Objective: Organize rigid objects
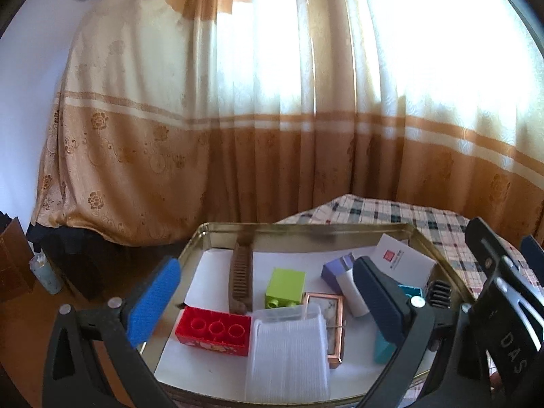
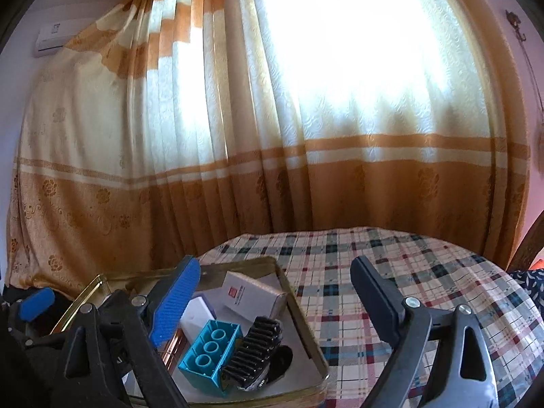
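Observation:
A gold-rimmed tray (image 1: 306,228) with a white liner holds a red block (image 1: 214,331), a green block (image 1: 285,287), a brown comb (image 1: 242,272), a clear ribbed box (image 1: 289,350), a copper frame (image 1: 331,326), a purple box (image 1: 335,270) and a white carton (image 1: 404,260). My left gripper (image 1: 268,301) hangs open over the tray with nothing between its pads. In the right wrist view my right gripper (image 2: 275,302) is open and empty at the tray's right rim (image 2: 302,323). Below its blue pad lie a teal block (image 2: 210,357) and a black comb (image 2: 255,350).
The tray rests on a plaid cloth (image 2: 425,289) that stretches to the right. An orange and cream curtain (image 1: 238,136) hangs behind. A dark cabinet (image 1: 12,258) and a pale bottle (image 1: 46,272) stand on the floor at the left.

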